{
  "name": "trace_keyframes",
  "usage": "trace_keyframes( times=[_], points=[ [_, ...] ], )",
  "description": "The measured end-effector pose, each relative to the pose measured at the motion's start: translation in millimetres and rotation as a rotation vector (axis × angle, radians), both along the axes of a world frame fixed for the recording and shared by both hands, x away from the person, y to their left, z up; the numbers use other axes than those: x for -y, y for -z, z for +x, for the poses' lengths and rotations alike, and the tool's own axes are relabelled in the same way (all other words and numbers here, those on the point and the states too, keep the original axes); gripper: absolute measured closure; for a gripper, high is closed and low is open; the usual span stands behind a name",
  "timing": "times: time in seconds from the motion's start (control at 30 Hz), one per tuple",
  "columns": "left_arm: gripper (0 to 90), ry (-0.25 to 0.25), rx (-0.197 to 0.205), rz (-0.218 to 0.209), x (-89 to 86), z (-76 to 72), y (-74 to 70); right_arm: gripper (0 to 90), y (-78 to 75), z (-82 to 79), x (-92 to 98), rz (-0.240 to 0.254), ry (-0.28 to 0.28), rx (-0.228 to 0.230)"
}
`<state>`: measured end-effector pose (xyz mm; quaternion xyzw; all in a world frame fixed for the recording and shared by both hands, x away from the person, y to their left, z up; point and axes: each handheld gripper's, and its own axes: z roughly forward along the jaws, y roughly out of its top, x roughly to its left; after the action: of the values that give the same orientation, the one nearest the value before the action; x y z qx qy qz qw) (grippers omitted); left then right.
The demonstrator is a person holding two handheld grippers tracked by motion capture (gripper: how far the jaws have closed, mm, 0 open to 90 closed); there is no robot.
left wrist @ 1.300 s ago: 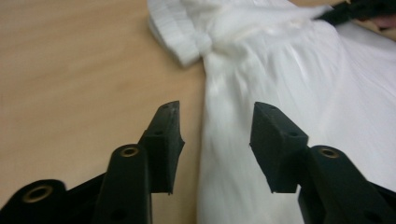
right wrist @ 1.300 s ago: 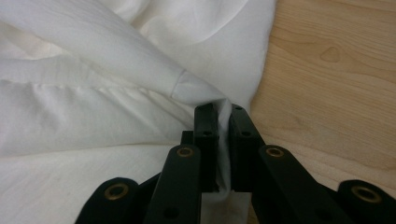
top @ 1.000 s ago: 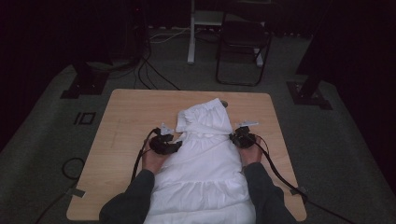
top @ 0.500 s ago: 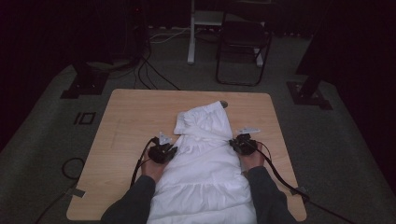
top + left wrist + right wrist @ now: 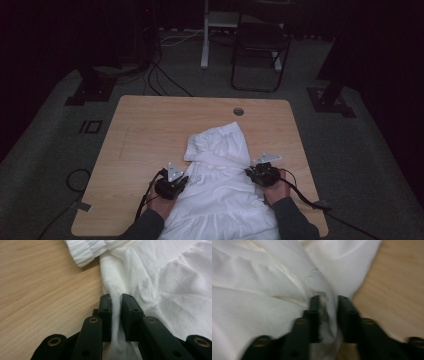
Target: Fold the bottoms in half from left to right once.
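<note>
A white garment (image 5: 220, 165) lies crumpled on the wooden table (image 5: 150, 130), its lower part hanging over the near edge between the person's forearms. My left gripper (image 5: 184, 180) is at the garment's left edge; its jaws have just been closing and now pinch a fold of the white cloth (image 5: 116, 298). At the garment's right edge, my right gripper (image 5: 251, 173) has just been opening. A ridge of cloth (image 5: 329, 302) stands loosely between its jaws, with a dark gap beside one pad.
A round cable hole (image 5: 238, 111) sits near the table's far edge. Bare wood stretches to the left and behind the garment. A dark chair (image 5: 260, 45), stand feet and cables (image 5: 165, 80) are on the floor beyond the table.
Both grippers have moved toward the near edge, dragging the garment back with them. The left jaws have closed on the cloth, and the right jaws have parted.
</note>
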<state>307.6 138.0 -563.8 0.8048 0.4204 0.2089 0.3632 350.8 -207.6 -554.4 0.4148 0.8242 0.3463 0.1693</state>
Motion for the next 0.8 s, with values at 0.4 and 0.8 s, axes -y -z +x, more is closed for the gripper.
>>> trace_keyframes(
  times=[0.4,0.8],
  points=[
    [78.4,0.003,-0.012,-0.021,-2.3,2.0,0.2,49.3,-46.4,15.7,-60.7,0.048,-0.213,0.127],
    [78.4,0.002,-0.014,-0.023,-1.9,1.7,0.2,77.4,-26.6,52.5,-117.4,-0.051,-0.373,0.079]
  ],
)
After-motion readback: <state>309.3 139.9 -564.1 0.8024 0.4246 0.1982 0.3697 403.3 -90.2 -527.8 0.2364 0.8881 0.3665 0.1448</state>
